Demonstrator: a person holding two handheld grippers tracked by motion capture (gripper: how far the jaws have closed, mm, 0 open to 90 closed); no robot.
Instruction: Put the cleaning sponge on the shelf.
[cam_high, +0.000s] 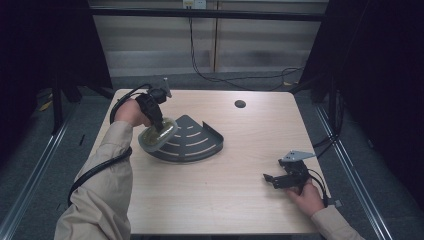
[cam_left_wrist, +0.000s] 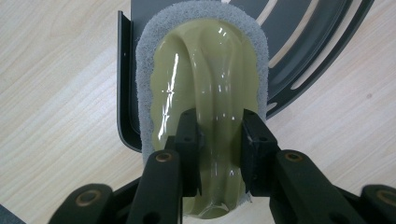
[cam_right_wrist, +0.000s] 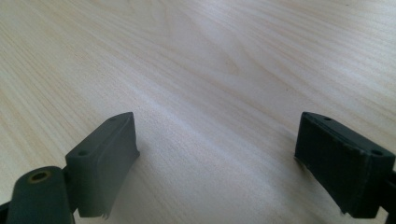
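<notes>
A scrubber (cam_high: 156, 136) with an olive-green glossy handle and a grey scouring pad rests on the left edge of a dark grey quarter-round slotted rack (cam_high: 195, 140). My left gripper (cam_high: 161, 127) is shut on the raised ridge of that scrubber (cam_left_wrist: 210, 88); both fingers (cam_left_wrist: 189, 135) press its sides, and the rack (cam_left_wrist: 317, 42) lies beneath it. My right gripper (cam_high: 270, 178) rests low over the table at the right front, open, with bare wood between its fingers (cam_right_wrist: 109, 154).
The light wooden table (cam_high: 240, 170) has a round cable hole (cam_high: 240, 104) near its far edge. Cables hang on the wall behind. Dark curtains flank both sides, and metal rails run along the floor.
</notes>
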